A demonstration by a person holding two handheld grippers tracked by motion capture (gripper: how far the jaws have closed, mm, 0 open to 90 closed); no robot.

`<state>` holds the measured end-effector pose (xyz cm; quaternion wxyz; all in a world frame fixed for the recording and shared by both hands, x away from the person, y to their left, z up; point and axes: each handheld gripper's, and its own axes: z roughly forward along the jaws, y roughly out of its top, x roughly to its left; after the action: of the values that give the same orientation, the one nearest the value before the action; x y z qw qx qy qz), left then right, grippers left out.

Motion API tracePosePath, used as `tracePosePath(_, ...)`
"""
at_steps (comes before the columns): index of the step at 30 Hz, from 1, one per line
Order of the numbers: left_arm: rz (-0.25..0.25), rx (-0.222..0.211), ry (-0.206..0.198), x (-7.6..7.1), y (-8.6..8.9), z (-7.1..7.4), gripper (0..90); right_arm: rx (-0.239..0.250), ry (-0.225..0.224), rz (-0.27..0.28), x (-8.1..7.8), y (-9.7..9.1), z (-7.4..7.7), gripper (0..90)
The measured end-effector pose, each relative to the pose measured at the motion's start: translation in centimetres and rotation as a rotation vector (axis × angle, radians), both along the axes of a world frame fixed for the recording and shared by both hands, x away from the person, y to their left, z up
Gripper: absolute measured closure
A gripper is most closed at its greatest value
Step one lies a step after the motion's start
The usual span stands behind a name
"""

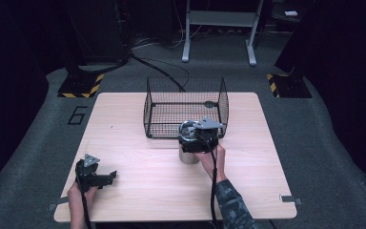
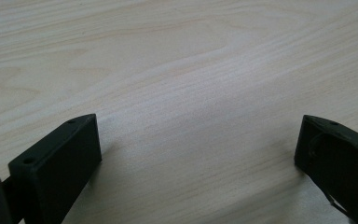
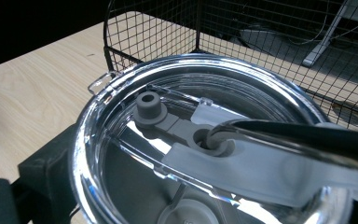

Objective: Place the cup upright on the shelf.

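Note:
A steel tumbler (image 1: 188,155) with a clear plastic lid (image 3: 205,140) stands on the wooden table (image 1: 138,191), just in front of a black wire basket (image 1: 147,102). My right gripper (image 1: 198,137) comes down over the tumbler's top and is shut on it. In the right gripper view one black jaw presses the lid's left rim, and the basket (image 3: 168,28) rises close behind. My left gripper (image 1: 106,177) rests low near the table's front left, open, with bare wood between its jaws (image 2: 198,135).
A small dark object (image 1: 210,103) lies inside the basket at its back right. Beyond the table, two stands with yellow-black striped bases (image 1: 81,86) and a grey metal frame (image 1: 219,28) sit on the dark floor.

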<state>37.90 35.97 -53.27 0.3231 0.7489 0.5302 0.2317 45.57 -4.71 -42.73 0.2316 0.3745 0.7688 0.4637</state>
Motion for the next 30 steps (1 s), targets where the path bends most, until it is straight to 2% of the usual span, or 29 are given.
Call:
tracePosePath(7,-0.002,-0.002,-0.001,0.0,0.0,0.0,0.3,0.002,0.002,-0.012,0.3,0.3,-0.2,3.3)
tracePosePath(15,-0.002,-0.001,-0.001,0.0,0.0,0.0,0.3,0.005,0.002,0.011,0.3,0.0,-0.1,3.7)
tracePosePath(17,-0.012,0.012,0.007,0.0,0.1,0.1,0.3,0.007,0.009,0.014,0.1,-0.1,0.0,3.7)
tracePosePath(23,-0.013,0.013,0.011,0.0,0.1,0.1,0.3,0.027,0.005,0.050,-0.3,-1.0,1.3,3.7)
tracePosePath(25,-0.001,0.000,0.002,0.0,0.0,0.0,0.3,0.032,0.006,0.062,-0.6,-1.4,2.1,3.8)
tracePosePath(30,-0.001,0.000,0.000,0.0,0.0,0.0,0.3,0.014,0.001,0.079,-0.9,-1.8,3.5,3.8)
